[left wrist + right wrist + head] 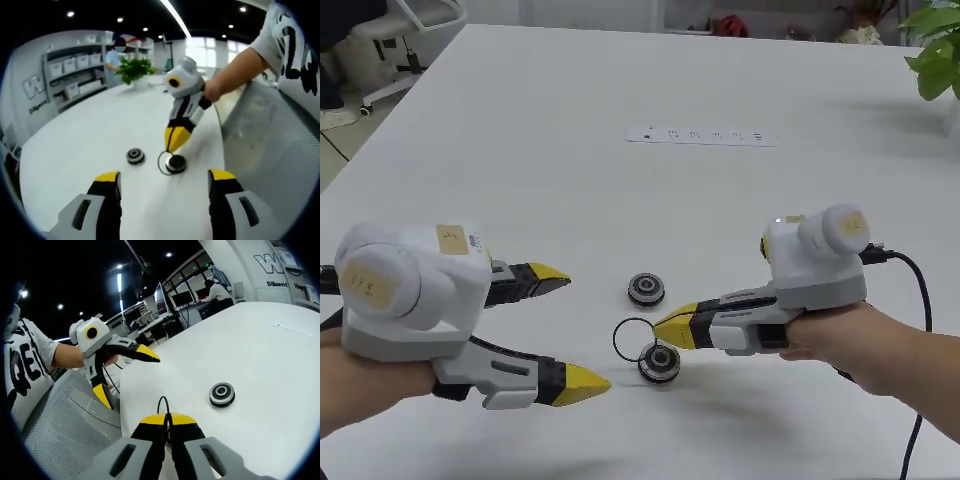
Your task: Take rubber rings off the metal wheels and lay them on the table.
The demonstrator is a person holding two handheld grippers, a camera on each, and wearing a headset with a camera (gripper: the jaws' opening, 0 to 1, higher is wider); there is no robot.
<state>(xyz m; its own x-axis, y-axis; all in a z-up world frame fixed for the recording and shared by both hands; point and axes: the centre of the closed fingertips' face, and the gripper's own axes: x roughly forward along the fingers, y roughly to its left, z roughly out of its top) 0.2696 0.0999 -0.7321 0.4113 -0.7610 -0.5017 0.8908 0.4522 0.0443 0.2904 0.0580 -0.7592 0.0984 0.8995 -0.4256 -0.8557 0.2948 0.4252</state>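
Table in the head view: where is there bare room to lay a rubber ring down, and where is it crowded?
Bare: the wide table stretch between the power strip and the far wheel. Crowded: around the near wheel, where the right gripper pinches the rubber ring, with the left gripper open beside it.

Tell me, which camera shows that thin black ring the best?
The head view: the rubber ring shows there as a whole open loop, pinched by the right tongs beside a metal wheel. The left gripper view shows it smaller, below those tongs. In the right gripper view a thin arc of it rises above the shut tips.
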